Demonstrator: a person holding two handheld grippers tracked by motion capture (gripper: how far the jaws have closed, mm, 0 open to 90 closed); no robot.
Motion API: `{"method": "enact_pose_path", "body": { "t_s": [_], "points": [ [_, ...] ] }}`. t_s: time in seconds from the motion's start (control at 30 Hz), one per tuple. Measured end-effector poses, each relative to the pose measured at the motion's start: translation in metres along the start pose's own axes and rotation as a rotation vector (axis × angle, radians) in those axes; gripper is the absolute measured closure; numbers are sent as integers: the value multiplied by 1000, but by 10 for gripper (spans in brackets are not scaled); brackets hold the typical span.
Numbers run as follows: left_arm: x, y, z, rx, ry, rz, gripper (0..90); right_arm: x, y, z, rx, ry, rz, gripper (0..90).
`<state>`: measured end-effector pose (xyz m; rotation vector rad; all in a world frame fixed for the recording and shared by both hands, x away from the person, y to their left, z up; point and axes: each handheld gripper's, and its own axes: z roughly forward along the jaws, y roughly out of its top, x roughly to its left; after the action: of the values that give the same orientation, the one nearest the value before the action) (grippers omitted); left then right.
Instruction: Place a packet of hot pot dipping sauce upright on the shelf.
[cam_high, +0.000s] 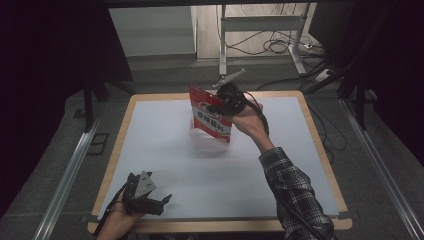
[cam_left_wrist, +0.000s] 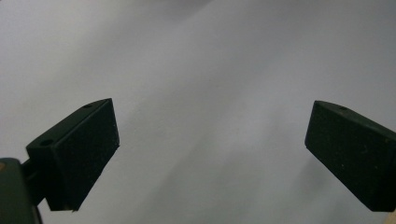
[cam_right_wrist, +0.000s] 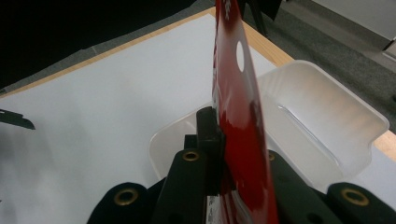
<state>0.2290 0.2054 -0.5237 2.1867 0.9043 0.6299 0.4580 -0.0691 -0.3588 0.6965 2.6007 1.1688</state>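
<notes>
While pinched edge-on in right gripper (cam_right_wrist: 219, 154) jaws, red pouch (cam_high: 210, 116) hangs long axis upright, directly over clear tray (cam_right_wrist: 322, 130); left gripper (cam_left_wrist: 210, 154) spread, far.

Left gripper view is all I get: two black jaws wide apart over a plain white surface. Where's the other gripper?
Observer: Over the far middle of the table, in the high view. The right gripper is shut on a red snack pouch and holds it up off the table.
Operator: Anything under the pouch?
Observer: Yes, an open translucent clamshell box; the right gripper view shows it right behind and below the pouch, near the table's wooden edge.
Operator: And my left gripper, where on the table?
Observer: At the near left corner, the left gripper is open with nothing between its jaws, far from the pouch.
</notes>
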Motion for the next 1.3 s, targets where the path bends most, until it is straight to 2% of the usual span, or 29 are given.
{"method": "enact_pose_path", "body": {
  "t_s": [0.3, 0.7, 0.9, 0.97, 1.13, 1.3],
  "points": [
    [-1, 0, 0, 4, 3, 5, 30, -6, -13, 11, 20, -14, 14, 876],
    [-1, 1, 1, 9, 5, 15, 30, -5, -14, 13, 24, -52, -2, 867],
    [-2, 1, 1, 10, 5, 17, 30, 0, -14, 13, 31, -79, -44, 789],
    [-1, 1, 1, 10, 5, 17, 30, 0, -15, 12, 28, -79, -44, 775],
    [-1, 0, 1, 7, 4, 12, 30, 3, -14, 10, 19, -85, -51, 645],
    [-1, 0, 1, 7, 4, 10, 30, 4, -14, 8, 17, -90, -57, 586]
  ]
}}
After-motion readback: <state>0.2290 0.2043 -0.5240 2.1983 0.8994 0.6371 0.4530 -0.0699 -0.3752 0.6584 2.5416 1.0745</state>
